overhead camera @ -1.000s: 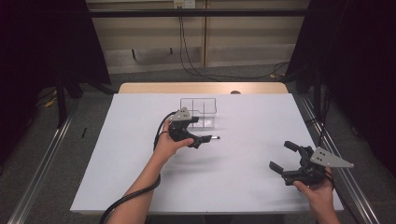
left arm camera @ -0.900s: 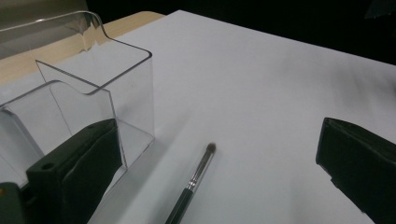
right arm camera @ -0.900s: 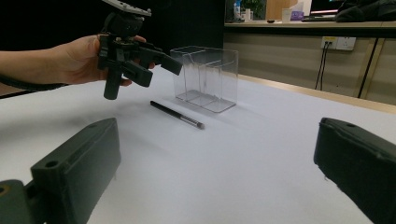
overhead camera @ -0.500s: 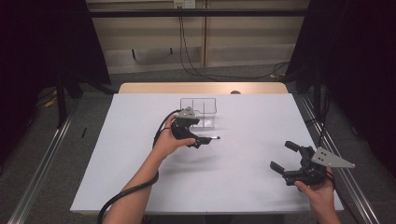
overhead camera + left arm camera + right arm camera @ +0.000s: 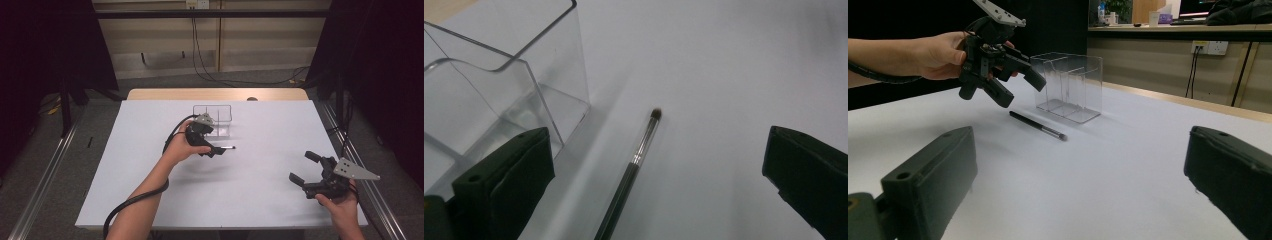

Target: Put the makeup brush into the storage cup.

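A thin makeup brush (image 5: 634,162) is seen lying flat on the white counter (image 5: 150,150), just beside the clear acrylic organizer (image 5: 216,119) but apart from its wall. In the left gripper view the brush runs from the bottom edge up toward the middle, its dark bristle tip farthest from the camera, its silver ferrule behind the tip and its black handle nearest the lens. It lies between the two black jaws of the left tool (image 5: 212,148), which are spread wide on either side of it, neither jaw touching it; the left tool is thus released and holds nothing. In the right gripper view the left tool (image 5: 1015,85) is held above the handle end of the brush (image 5: 1038,125), tilted down toward it, with a gap visible between tool and brush.

The organizer (image 5: 1068,87) stands upright near the far middle of the counter, and its inner partitions can be made out; its compartments are seen empty. In the left gripper view one corner of the organizer (image 5: 514,85) rises just behind the left-hand jaw.

The right tool (image 5: 306,170) is held low over the near right part of the counter, well apart from the brush (image 5: 227,148) and organizer. Its jaws are spread wide with nothing between them.
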A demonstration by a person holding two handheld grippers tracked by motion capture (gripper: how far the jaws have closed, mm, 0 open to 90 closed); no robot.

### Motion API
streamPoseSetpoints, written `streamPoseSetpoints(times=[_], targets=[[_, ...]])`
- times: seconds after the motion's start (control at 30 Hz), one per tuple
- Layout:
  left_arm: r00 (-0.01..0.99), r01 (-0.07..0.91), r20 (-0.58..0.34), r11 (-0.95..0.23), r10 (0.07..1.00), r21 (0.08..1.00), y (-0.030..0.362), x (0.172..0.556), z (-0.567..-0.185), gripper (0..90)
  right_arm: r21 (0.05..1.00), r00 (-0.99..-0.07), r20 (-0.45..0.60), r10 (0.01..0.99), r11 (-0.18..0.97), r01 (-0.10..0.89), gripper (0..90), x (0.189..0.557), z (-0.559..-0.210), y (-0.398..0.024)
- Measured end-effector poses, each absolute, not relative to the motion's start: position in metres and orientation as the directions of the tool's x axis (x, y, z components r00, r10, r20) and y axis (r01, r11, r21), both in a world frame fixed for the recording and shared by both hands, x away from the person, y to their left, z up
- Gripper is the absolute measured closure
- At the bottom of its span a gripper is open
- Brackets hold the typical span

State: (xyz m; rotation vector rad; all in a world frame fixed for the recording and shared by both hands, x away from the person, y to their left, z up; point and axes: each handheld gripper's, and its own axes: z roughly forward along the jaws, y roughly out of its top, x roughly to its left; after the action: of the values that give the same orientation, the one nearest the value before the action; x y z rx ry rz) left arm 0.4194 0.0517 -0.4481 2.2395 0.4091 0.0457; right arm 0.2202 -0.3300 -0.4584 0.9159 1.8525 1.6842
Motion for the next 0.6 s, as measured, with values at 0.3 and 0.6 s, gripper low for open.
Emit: streamPoseSetpoints(times=[0.3, 0.6], targets=[[0.944, 0.294, -0.115, -0.633, 0.309, 0.716, 0.0487, 0.4242, -0.443, 0.0, 0.987, -0.673, 0.093, 0.734, 0.02, 0.159, 0.5, 0.2205, -0.4584, -0.3293], [0.947, 0.303, -0.127, -0.695, 0.294, 0.653, 0.0425, 0.4291, -0.44, 0.0, 0.987, -0.672, 0.096, 0.734, 0.018, 0.16, 0.5, 0.2208, -0.4587, -0.3293]])
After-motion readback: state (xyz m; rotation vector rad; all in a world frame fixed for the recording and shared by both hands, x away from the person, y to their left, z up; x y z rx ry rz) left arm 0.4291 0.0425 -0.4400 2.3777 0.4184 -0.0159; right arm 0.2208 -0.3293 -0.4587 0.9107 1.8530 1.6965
